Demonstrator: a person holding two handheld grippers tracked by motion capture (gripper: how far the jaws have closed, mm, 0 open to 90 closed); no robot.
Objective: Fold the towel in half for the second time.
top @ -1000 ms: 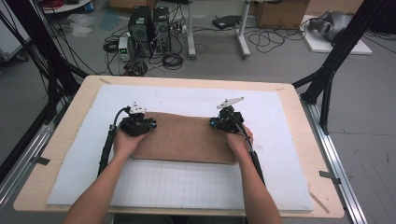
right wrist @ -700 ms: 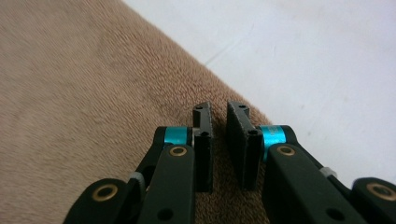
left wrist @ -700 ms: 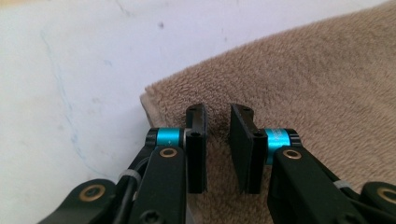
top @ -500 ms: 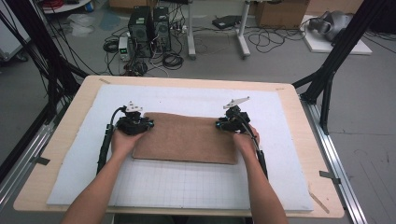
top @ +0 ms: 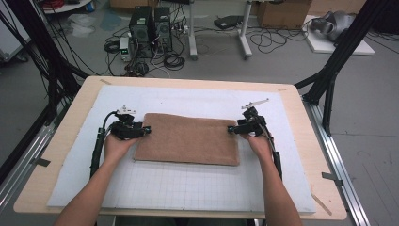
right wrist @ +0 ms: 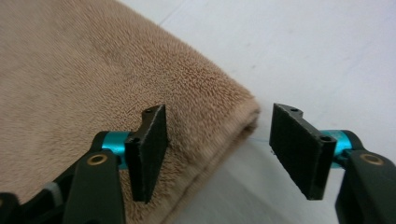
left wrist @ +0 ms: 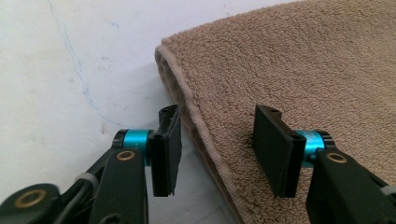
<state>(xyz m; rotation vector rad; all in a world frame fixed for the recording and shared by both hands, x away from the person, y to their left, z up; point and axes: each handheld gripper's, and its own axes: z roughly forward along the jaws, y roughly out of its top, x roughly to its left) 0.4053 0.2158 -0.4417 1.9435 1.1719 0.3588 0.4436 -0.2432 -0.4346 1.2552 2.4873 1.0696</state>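
Two claw gaps astride towel edges

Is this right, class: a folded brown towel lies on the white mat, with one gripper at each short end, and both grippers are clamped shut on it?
Not quite. Both grippers are open, their jaws having just been opening: the left gripper and right gripper straddle the brown towel edges on the white mat without pressing, as both gripper views show.
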